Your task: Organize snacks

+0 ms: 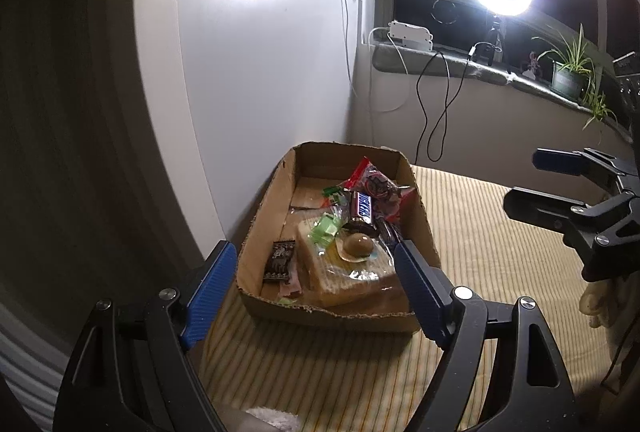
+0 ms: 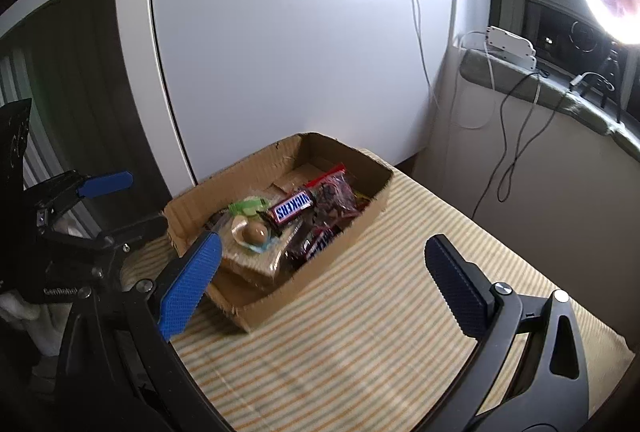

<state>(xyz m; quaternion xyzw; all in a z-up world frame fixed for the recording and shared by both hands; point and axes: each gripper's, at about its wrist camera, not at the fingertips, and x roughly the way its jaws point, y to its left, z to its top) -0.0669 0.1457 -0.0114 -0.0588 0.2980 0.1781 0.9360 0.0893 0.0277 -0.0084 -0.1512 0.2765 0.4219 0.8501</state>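
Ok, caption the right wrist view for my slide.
Open right tool hovers before a cardboard box of snacks on a striped tablecloth.

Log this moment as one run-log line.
left gripper: open, empty | right gripper: open, empty | snacks incl. Snickers bar in cardboard box | striped cloth

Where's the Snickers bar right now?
In both views the Snickers bar sits inside the cardboard box, mid-pile, beside the red-trimmed clear bag and just behind the round brown candy.
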